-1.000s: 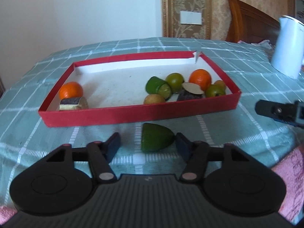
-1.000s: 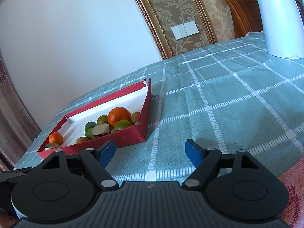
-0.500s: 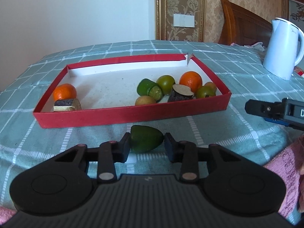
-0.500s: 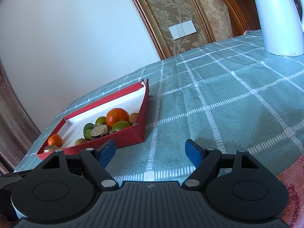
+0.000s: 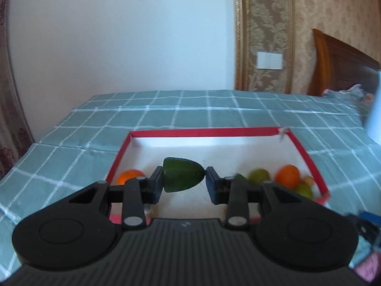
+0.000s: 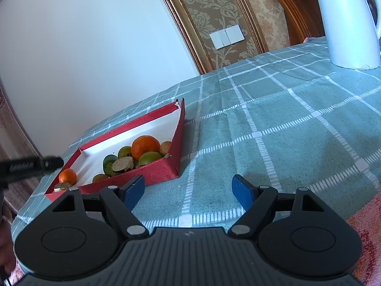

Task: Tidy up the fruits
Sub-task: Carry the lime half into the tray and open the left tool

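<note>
**Avocado half picked up**

Left tongs (image 5: 184, 186) are pinching the green avocado half (image 5: 182, 178), held up over the red tray (image 5: 307, 152) near its left end. Right tongs (image 6: 188, 191) sit spread, nothing in them, over the checked worktop (image 6: 273, 119) by the tray's right corner.

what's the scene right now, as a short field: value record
surface: table under a teal checked cloth
left gripper: shut on green fruit piece, held in front of the tray
right gripper: open, empty, over the cloth
red tray: holds two oranges, several green fruits and some cut pieces
large orange: at the tray's right end
white kettle: on the cloth, far right
</note>
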Demonstrator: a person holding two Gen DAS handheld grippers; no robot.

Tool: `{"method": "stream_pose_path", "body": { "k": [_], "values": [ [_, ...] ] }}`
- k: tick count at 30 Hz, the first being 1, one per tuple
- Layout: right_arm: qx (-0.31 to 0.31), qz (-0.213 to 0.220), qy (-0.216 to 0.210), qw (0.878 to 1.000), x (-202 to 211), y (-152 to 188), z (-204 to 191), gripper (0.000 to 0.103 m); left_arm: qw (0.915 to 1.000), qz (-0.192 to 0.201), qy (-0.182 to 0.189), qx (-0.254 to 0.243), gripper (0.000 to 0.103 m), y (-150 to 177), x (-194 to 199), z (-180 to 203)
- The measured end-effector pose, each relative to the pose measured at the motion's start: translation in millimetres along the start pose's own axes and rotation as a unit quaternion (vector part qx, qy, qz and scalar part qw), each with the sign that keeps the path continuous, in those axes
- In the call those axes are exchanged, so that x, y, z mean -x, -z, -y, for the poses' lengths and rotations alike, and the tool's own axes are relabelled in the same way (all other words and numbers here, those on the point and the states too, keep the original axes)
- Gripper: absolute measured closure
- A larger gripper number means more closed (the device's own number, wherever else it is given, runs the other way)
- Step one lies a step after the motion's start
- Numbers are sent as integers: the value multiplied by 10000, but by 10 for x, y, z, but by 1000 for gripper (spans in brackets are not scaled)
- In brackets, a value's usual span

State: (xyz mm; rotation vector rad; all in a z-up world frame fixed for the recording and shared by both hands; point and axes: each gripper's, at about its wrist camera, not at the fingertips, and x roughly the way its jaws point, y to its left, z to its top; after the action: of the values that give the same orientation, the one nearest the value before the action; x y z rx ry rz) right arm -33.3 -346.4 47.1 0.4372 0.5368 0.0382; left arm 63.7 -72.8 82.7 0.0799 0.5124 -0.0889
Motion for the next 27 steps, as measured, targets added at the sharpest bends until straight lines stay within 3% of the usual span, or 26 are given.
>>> {"method": "stream_pose_path", "body": {
  "k": [3,11,23,25,27],
  "values": [
    [-7,-14,8,10000,-7,0,-3,23,9998,-130,-158,33,69,-57,-214,-22],
    [-7,-38,17,10000,-17,-3,-4,23,9988,-453,-154,124,69,19,-577,-65],
    [-22,-31,32,10000,-20,2,-2,23,9979,-516,-245,290,68,80,-745,-176],
    [-25,-29,37,10000,-20,0,-1,23,9981,-484,-207,305,61,84,-745,-192],
    [-34,-32,47,10000,-21,4,9,23,9986,-428,-170,275,40,80,-718,-179]
  ]
}}
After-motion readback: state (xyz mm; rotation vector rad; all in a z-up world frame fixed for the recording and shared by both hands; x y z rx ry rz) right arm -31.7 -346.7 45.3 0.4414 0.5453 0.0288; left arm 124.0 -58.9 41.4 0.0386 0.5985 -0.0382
